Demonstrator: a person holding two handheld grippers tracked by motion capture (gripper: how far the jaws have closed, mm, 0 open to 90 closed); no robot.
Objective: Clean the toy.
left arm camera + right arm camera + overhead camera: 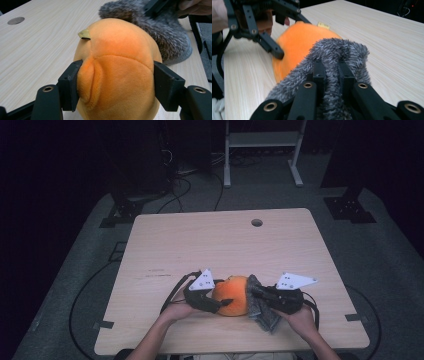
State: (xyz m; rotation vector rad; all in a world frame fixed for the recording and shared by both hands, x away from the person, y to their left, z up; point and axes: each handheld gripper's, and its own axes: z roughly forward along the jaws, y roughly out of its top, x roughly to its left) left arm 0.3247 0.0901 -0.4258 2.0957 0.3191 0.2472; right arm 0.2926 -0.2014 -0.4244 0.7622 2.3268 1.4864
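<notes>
Pale wooden table point(210, 245) fills a dark room, with a round hole point(257, 222) near its far edge. At its near edge, the left gripper point(116, 82) has its jaws straddling a round orange plush toy point(120, 70), pads against its sides. The right gripper point(331, 72) is clenched tight on grey shaggy fur fabric point(339, 50), which touches the toy's right side.

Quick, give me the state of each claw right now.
Left claw: both pads against the orange plush toy, pressing on its sides.
Right claw: closed, pinching a fold of the grey furry cloth.
</notes>
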